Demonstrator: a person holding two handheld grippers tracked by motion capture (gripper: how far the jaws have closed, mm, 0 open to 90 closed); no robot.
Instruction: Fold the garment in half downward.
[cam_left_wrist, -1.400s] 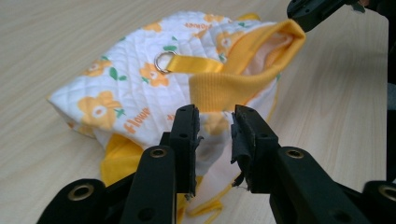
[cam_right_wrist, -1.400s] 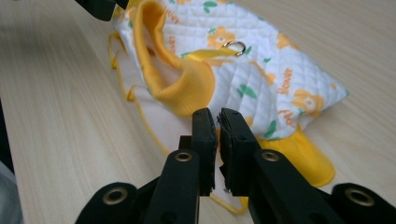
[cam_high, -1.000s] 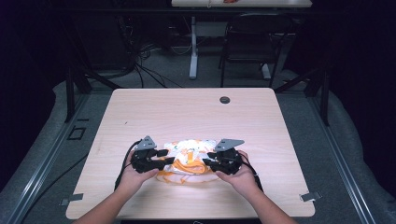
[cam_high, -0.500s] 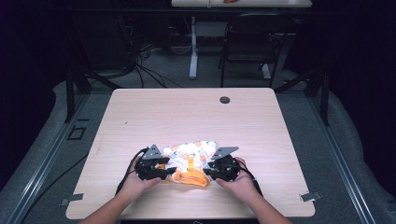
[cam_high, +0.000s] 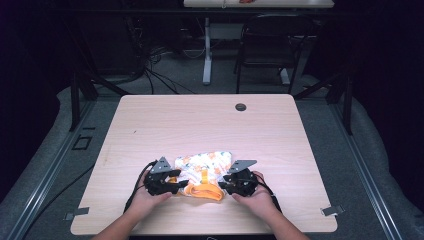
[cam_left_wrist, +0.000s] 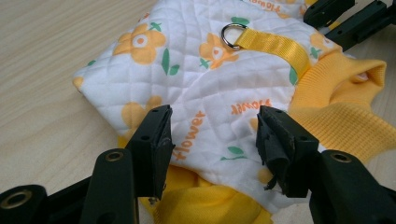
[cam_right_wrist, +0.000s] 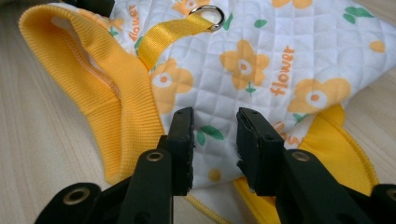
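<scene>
A: Small quilted garment (cam_high: 202, 170), white with orange flowers and the word "flower", lying flat near the front edge of the table (cam_high: 210, 120), between the two grippers. Looks like a pet vest. Yellow ribbed cuff (cam_right_wrist: 100, 88) around an opening, yellow webbing strap (cam_left_wrist: 275, 44) with a metal D-ring (cam_left_wrist: 232, 35) sewn along the back.

B: How would it handle?

A: My guess is light, soft, floppy. Quilting gives a little body, but it will sag and fold wherever it's unsupported. Not slippery, not fragile. The ring is the only hard part.

B: Best place to grab?

A: The quilted hem or the ribbed cuff, I'd say; both are thick enough to pinch. The strap would hold too, but the cloth would dangle from it.

B: And the tools?

A: Left gripper (cam_left_wrist: 212, 140): jaws wide apart, straddling the quilted edge, nothing clamped. Right gripper (cam_right_wrist: 215, 144): jaws narrower but with a clear gap, fabric showing between them, not pinched so far as I can tell. One hand (cam_high: 257, 200) behind each.
</scene>
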